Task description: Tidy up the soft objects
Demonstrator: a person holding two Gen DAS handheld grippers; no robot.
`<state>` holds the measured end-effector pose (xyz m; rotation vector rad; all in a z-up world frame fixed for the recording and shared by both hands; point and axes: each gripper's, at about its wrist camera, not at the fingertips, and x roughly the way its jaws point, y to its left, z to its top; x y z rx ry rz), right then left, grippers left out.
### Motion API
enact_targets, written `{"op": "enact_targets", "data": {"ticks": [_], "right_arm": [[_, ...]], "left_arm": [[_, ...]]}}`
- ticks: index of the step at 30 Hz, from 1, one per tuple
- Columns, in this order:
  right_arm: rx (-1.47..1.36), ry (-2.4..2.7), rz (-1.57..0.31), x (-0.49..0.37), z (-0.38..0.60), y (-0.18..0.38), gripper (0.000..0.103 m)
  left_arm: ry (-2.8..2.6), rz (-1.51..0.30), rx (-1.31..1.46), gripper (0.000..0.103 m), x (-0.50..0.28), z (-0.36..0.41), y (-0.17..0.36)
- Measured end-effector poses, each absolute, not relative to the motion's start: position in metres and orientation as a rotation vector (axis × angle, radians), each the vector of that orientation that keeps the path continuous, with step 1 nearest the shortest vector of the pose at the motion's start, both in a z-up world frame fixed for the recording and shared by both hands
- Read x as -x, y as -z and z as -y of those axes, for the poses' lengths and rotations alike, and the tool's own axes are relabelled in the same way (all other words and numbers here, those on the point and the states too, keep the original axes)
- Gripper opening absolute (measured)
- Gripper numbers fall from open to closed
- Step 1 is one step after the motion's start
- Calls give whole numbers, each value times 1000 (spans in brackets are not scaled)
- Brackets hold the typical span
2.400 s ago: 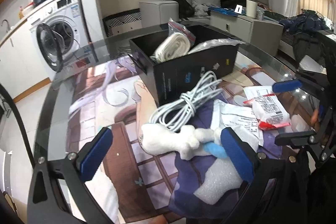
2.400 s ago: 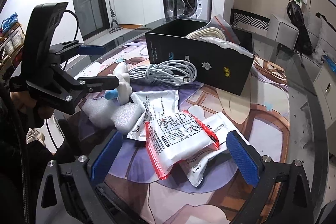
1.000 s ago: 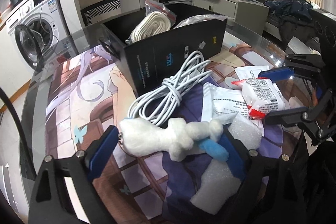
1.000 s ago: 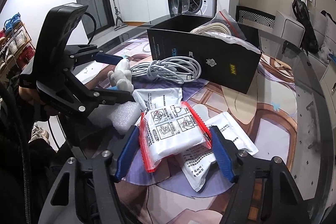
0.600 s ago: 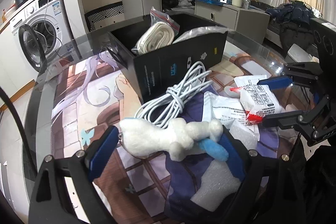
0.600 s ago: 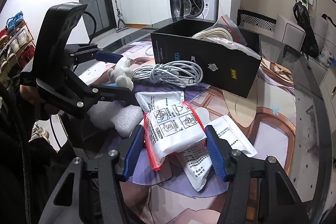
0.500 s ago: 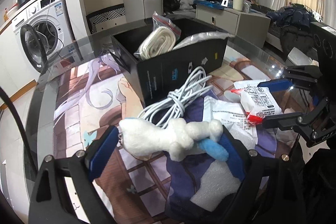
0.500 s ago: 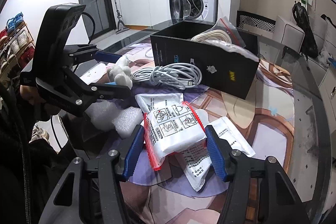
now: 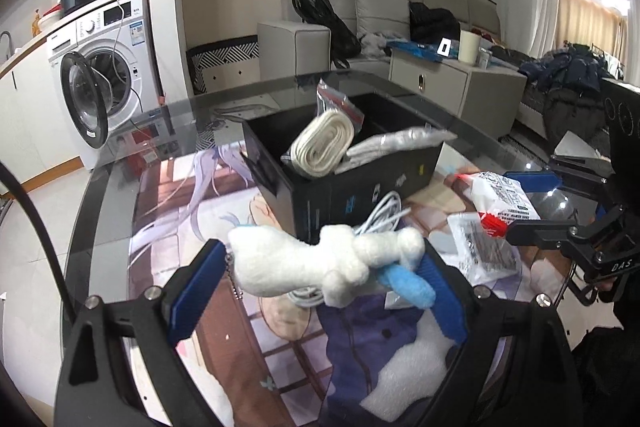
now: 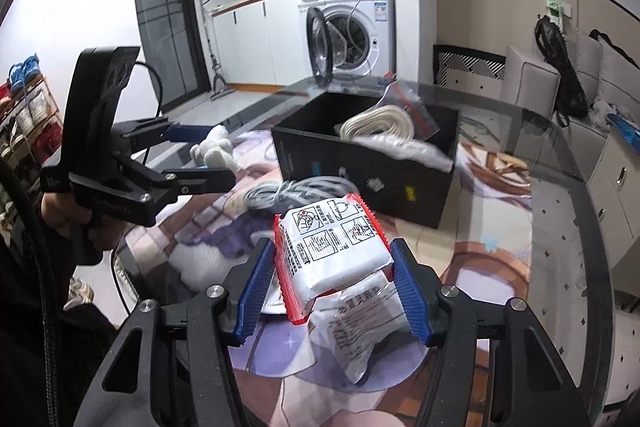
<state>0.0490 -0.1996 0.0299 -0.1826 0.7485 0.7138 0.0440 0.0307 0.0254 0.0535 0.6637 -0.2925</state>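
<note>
The left tool (image 9: 318, 281) is pinching the white plush toy (image 9: 320, 261); the right tool (image 10: 332, 285) is clamping a red-edged packet (image 10: 334, 243). Both are hanging above the surface (image 10: 560, 211), near the black box (image 10: 368, 163). Carry them level over its rim before releasing.

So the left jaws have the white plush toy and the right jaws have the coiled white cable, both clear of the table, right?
Not quite. The right gripper holds the red-edged white packet, as the right wrist view shows; the coiled cable lies on the table. The left gripper does hold the white plush toy.
</note>
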Motion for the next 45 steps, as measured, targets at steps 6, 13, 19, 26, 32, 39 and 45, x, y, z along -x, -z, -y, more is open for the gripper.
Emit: {"op": "enact_targets", "data": {"ticks": [6,13,19,26,32,39,45], "right_arm": [[133,-690,-718,-56,206,-45,60],[112,-670,-688,-62,206,-62,60],[101,-651,-672,-68,204,-69,60],[95,-625,-671,-78,201,-70,60],[95,-611,-667,-89,198,-73,60],[103,-614,-671,-103,193,-75,60],[105,-607,-678,-113,190,-73,60]], "left_arm": [[278,-619,-37,93,-47,-28,-39],[257,-575,-26,93,-55,-24,-54],[246,-565,-30,93,-64,-17,-60],[243,-546,-29,93,-74,-11,-67],[240,-536,-37,93,-85,-4,-72],[244,-544,-39,93,-102,2,-71],[242,-557,-35,93,-117,4,-67]]}}
